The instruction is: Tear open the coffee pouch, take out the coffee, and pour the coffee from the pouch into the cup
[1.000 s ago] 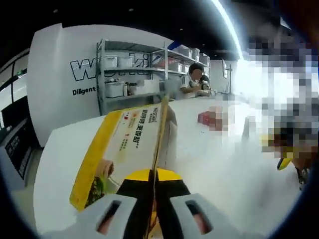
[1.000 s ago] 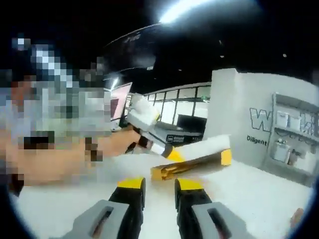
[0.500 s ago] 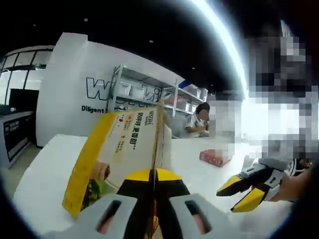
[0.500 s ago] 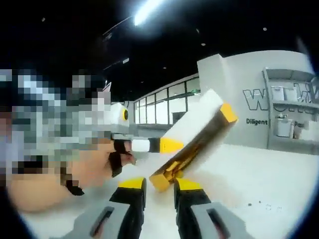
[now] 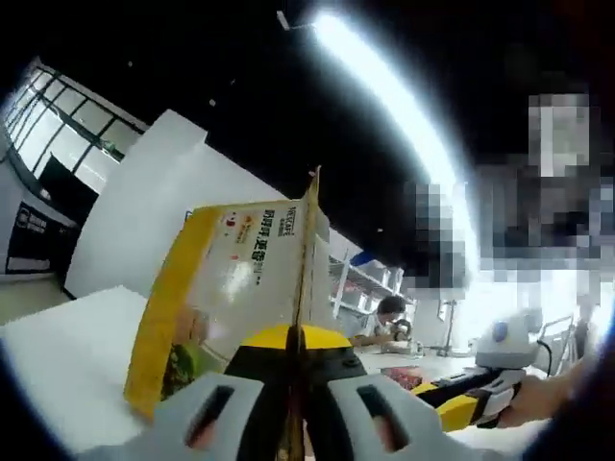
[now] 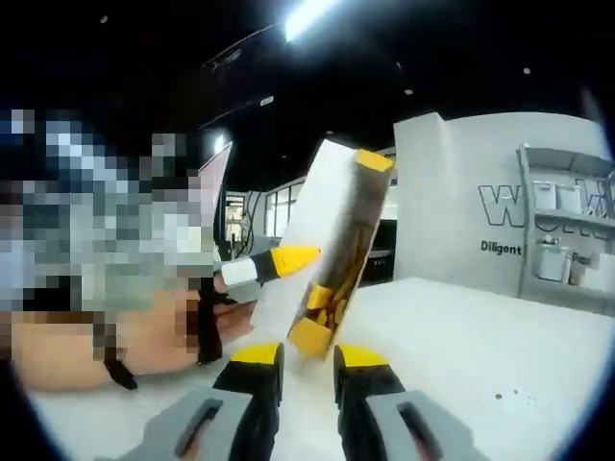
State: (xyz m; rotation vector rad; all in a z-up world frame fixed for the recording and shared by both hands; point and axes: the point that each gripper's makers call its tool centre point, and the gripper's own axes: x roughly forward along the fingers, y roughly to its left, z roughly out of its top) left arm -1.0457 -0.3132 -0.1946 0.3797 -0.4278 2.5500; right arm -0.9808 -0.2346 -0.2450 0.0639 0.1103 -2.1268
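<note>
A yellow and white coffee pouch (image 5: 240, 288) stands nearly upright in the left gripper view, and my left gripper (image 5: 296, 338) is shut on its edge. In the right gripper view the same pouch (image 6: 338, 230) is held up above the table, with the left gripper's yellow fingertip (image 6: 291, 258) against its side and a hand behind it. My right gripper (image 6: 307, 355) stands open just below the pouch's lower yellow corner, which sits above the gap between its jaws. That right gripper (image 5: 466, 399) also comes into the left gripper view at the lower right.
A white table (image 6: 480, 336) spreads under both grippers. A white wall with lettering and metal shelves (image 6: 567, 230) stand at the back. A seated person (image 5: 384, 322) and a red box (image 5: 404, 351) are at the table's far side.
The left gripper has swung the pouch from a slant to nearly upright and tilted its view upward. The pouch's lower corner now sits closer above the right gripper's jaws.
</note>
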